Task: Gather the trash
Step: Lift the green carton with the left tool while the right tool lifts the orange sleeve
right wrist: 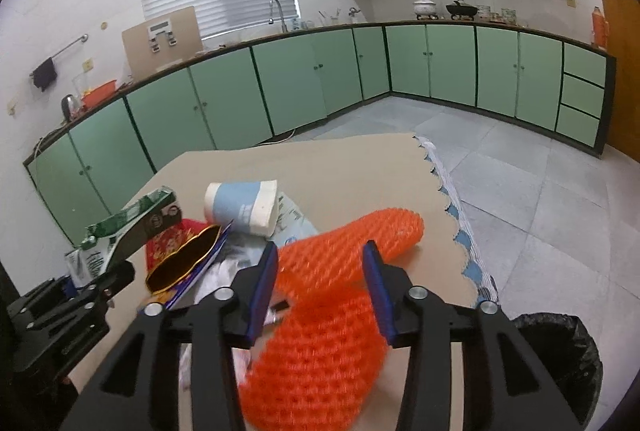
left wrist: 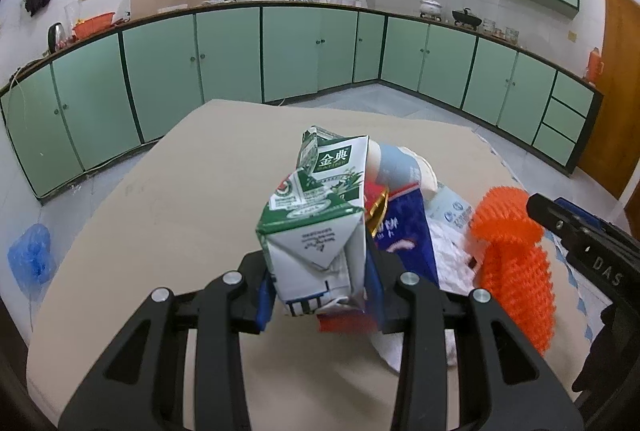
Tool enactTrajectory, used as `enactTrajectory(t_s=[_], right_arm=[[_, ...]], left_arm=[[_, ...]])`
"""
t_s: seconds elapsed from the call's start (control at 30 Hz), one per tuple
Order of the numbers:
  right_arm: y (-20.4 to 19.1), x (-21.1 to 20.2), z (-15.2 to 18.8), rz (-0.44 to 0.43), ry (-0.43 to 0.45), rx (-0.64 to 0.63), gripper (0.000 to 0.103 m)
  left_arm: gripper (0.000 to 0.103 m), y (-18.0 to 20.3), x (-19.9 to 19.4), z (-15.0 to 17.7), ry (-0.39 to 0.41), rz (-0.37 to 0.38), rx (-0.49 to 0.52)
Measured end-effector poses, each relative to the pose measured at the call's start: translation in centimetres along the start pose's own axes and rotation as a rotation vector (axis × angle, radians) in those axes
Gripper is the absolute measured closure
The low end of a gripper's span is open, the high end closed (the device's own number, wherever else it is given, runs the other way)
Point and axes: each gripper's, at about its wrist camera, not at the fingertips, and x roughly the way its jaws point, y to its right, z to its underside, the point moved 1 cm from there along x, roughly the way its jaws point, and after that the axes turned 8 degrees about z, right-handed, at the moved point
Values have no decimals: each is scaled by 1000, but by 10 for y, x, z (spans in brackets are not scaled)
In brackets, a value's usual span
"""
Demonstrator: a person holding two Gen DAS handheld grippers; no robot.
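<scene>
Still, my left fingers (left wrist: pixel 320 295) clamp the milk carton (left wrist: pixel 316 223) above the tabletop (left wrist: pixel 160 211); my right fingers (right wrist: pixel 320 287) straddle the orange foam net (right wrist: pixel 332 311) near the right edge, seemingly unpinched; it could slide free, missing the bin (right wrist: pixel 560 347).

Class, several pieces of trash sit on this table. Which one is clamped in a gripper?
The green-and-white milk carton, squeezed in the left gripper. The paper cup lies untouched; the orange foam net sits between the right gripper's open pads.
</scene>
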Motion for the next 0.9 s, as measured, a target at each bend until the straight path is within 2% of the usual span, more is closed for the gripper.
enactTrajectory(t_s=[0.03,0.1,0.27,0.3,0.33,0.4,0.53,0.9], right_arm=[[-1,4,-1,-2,-10,-4,46],[-4,12,-1,-3,-29,-11,42],[-10,27,5,15,-61,-43,40],[-9,31,6,8,-80,-48,44],[-9,35,8,10,-98,-56,54],[-7,39,11,5,-125,-72,66],[0,35,17,-34,-133,-85,92],[18,-34,-1,-85,20,-60,95]], left_arm=[[68,-1,3,-2,3,-6,0],[68,-4,6,-6,6,-14,-5],[68,-8,15,-15,5,-35,-14],[68,-8,16,-15,3,-37,-12],[68,-8,17,-15,3,-38,-9],[68,-7,17,-14,-1,-38,-6],[68,-6,17,-14,-8,-34,0],[68,17,-2,-18,16,23,28]])
